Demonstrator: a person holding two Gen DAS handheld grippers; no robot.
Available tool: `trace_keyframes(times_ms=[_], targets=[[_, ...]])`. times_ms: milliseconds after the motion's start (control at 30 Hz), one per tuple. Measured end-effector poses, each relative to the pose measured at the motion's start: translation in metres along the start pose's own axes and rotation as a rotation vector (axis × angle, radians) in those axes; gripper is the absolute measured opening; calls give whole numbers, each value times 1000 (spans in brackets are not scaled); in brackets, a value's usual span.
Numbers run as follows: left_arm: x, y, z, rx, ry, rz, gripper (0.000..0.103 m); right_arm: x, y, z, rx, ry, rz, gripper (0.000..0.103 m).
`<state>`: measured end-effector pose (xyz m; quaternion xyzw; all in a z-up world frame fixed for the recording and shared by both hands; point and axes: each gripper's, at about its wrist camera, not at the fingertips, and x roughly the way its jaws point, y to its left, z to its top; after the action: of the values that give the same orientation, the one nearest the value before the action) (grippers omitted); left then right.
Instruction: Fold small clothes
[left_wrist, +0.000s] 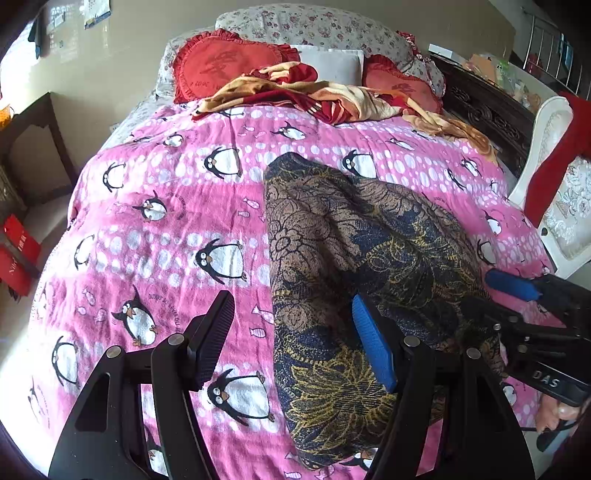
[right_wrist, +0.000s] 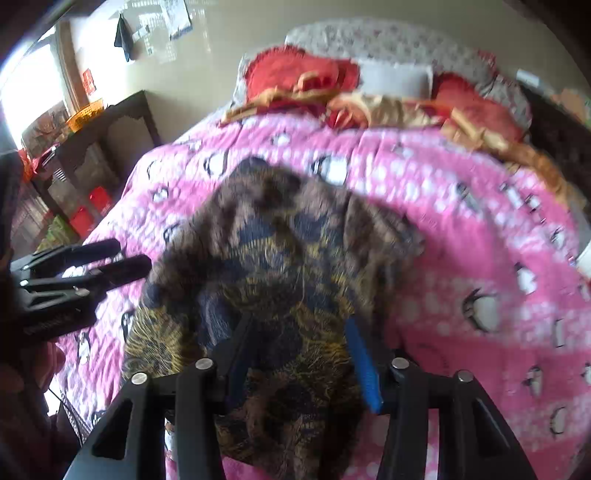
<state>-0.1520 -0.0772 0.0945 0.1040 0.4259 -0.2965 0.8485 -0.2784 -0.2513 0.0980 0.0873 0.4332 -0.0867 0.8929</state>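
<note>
While both grippers tilt down over the bed (left_wrist: 155, 229), the left gripper (left_wrist: 295, 347) stands apart and holds nothing; the right gripper (right_wrist: 299, 354) has its jaws apart over the cloth (left_wrist: 343, 266). Patterned brown, blue and yellow, the cloth lies folded on the pink penguin cover.

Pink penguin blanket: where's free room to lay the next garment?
Free: the pink penguin blanket left of the patterned garment, and a narrower strip on its right toward the white chair. Crowded: head end, red cushions and the crumpled red-gold cloth.

garment (left_wrist: 332, 258): woven patterned cloth, matt | blanket (left_wrist: 166, 221): soft fleecy cloth
</note>
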Motion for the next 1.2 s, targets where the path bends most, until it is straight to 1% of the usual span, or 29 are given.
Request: trace_keyframes(times_ms=[67, 100, 133, 200, 300, 500, 600, 800, 1200], targets=[[-5, -1, 1, -2, -15, 8, 67, -12, 3, 3, 2, -30, -34, 50], [-8, -2, 1, -3, -21, 12, 67, -17, 4, 5, 5, -41, -48, 53], [-10, -2, 1, -2, -22, 15, 67, -22, 5, 6, 12, -55, -61, 60], [-14, -4, 2, 2, -29, 17, 67, -28, 6, 9, 28, -75, -77, 72], [-20, -5, 1, 1, -51, 28, 67, -32, 9, 11, 39, -93, -91, 72], [-26, -7, 0, -5, -66, 32, 67, -31, 15, 11, 53, -83, -103, 74], [-26, -8, -1, -4, -63, 33, 67, -30, 15, 10, 65, -80, -113, 77], [-25, -10, -3, -4, -57, 39, 67, -29, 15, 9, 79, -78, -113, 77], [-18, -7, -5, -9, -42, 44, 67, -21, 11, 8, 97, -47, -100, 77]])
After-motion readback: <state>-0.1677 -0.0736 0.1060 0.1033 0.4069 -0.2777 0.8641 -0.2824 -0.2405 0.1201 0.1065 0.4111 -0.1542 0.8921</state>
